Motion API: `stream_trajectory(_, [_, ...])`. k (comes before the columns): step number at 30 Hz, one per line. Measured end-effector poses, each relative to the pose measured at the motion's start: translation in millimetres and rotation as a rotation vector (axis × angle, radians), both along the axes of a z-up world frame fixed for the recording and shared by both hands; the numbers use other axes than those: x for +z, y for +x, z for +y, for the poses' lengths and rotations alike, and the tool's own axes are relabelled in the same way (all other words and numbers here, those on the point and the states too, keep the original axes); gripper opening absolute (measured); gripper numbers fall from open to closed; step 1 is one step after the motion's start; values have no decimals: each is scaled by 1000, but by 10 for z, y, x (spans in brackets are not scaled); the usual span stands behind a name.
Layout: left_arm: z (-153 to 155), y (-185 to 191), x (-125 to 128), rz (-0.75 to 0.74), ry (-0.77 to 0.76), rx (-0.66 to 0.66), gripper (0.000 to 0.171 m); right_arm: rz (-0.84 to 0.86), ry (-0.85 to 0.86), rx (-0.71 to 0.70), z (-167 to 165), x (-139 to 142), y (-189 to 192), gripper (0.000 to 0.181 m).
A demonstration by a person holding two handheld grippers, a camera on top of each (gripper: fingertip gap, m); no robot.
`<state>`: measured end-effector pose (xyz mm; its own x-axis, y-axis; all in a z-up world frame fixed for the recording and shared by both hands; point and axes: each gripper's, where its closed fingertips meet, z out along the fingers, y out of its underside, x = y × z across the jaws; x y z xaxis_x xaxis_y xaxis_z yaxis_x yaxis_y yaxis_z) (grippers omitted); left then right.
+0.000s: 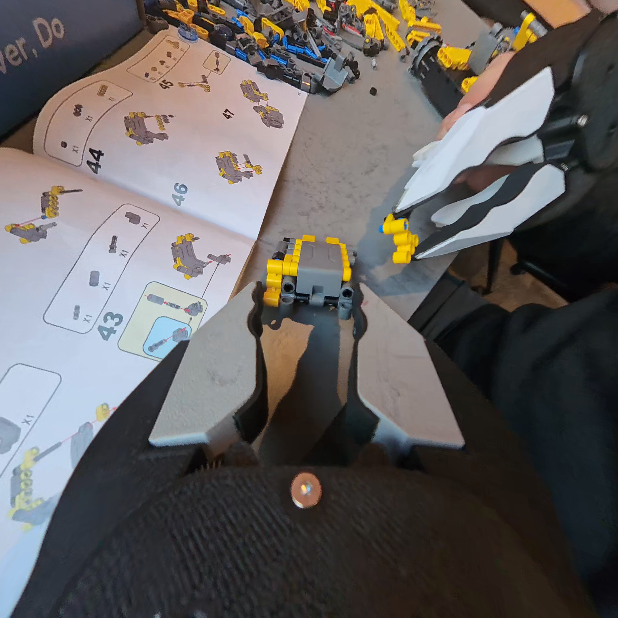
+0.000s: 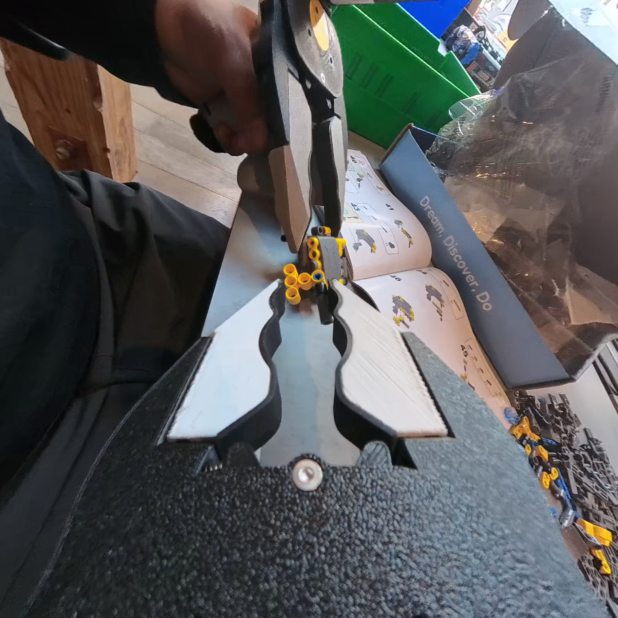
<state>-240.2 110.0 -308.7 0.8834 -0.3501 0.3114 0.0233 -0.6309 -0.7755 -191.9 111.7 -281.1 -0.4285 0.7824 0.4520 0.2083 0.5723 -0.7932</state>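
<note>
grey tabletop stretches ahead of both grippers, with an open instruction booklet lying to the left of the left gripper and a heap of loose yellow, black and blue building pieces far beyond it. the left gripper's jaws are set fairly wide and clamp a small grey and yellow block model between their tips, just above the table's near edge. to its right, the right gripper reaches in with narrowly parted jaws pinching a small yellow connector piece, held close beside the model but apart from it. in the right wrist view the right gripper has that yellow connector piece at its tips, the block model just ahead, and a hand gripping the left gripper above. a dark blue box flap lies past the booklet, right of the right gripper.
</note>
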Motion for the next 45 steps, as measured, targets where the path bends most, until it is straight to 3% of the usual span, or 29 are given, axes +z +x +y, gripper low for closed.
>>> stream_trajectory(12, [36,33,198,-403,24,70,51,164,-126,-53,191,368,10,24])
stream_trajectory(14, [47,-4,202,-415,25,94,51,199,-123,-44,200,417,18,24])
stream_trajectory(20, [36,88,237,-565,-12,89,51,182,-101,-28,172,351,5,24])
stream_trajectory(31, [34,51,272,-672,-10,100,51,164,-55,-25,153,280,-8,24])
stream_trajectory(45, [31,47,283,-689,-7,95,51,108,12,-56,217,126,-39,24])
